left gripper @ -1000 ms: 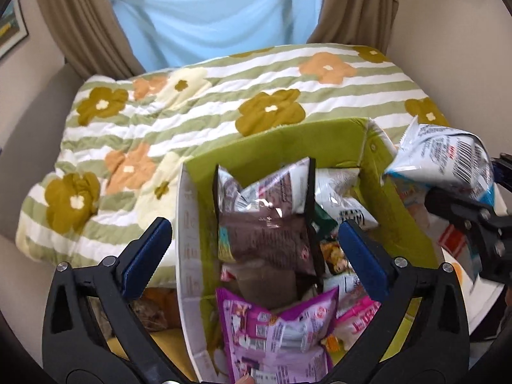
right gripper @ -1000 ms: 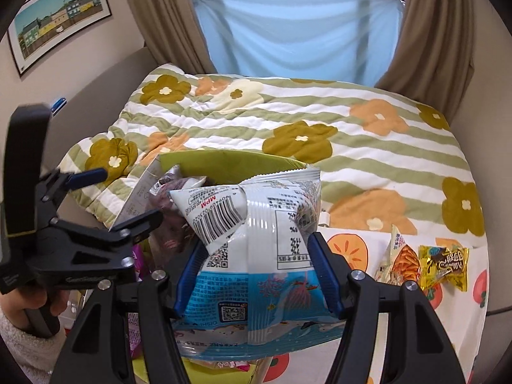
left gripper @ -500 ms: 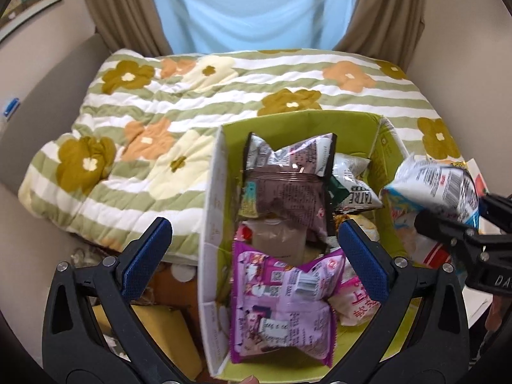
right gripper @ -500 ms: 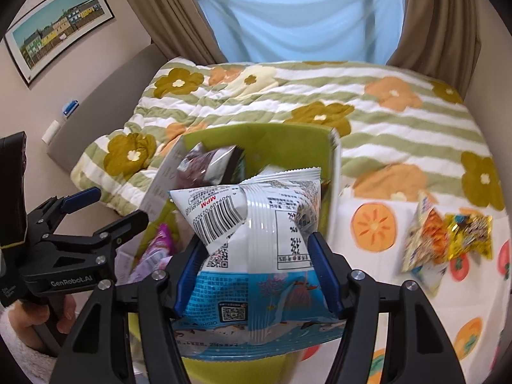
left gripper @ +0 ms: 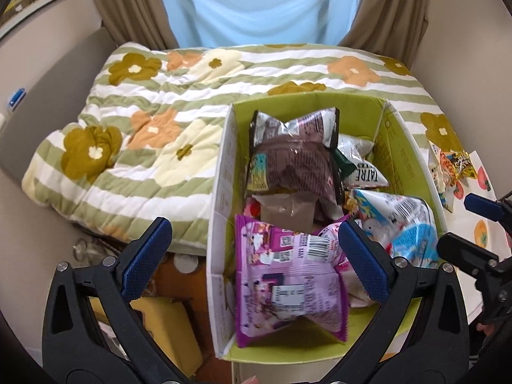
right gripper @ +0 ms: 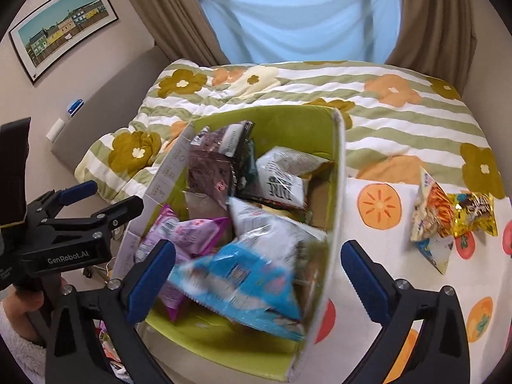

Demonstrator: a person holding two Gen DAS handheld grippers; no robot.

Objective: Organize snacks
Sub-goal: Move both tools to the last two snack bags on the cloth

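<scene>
Our right gripper is opening, jaws wide, and the blue-and-white snack bag sits loose between them, touched by neither pad. It lies tilted in the green cardboard box, atop the purple packet. We should lift clear without snagging it. Two small snack packets wait on the persimmon-print cloth. Our left gripper gapes empty.

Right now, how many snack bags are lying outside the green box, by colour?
Orange-and-white bag: 1
Gold bag: 1
Total: 2, both on the fruit-print cloth beside the green box.
</scene>
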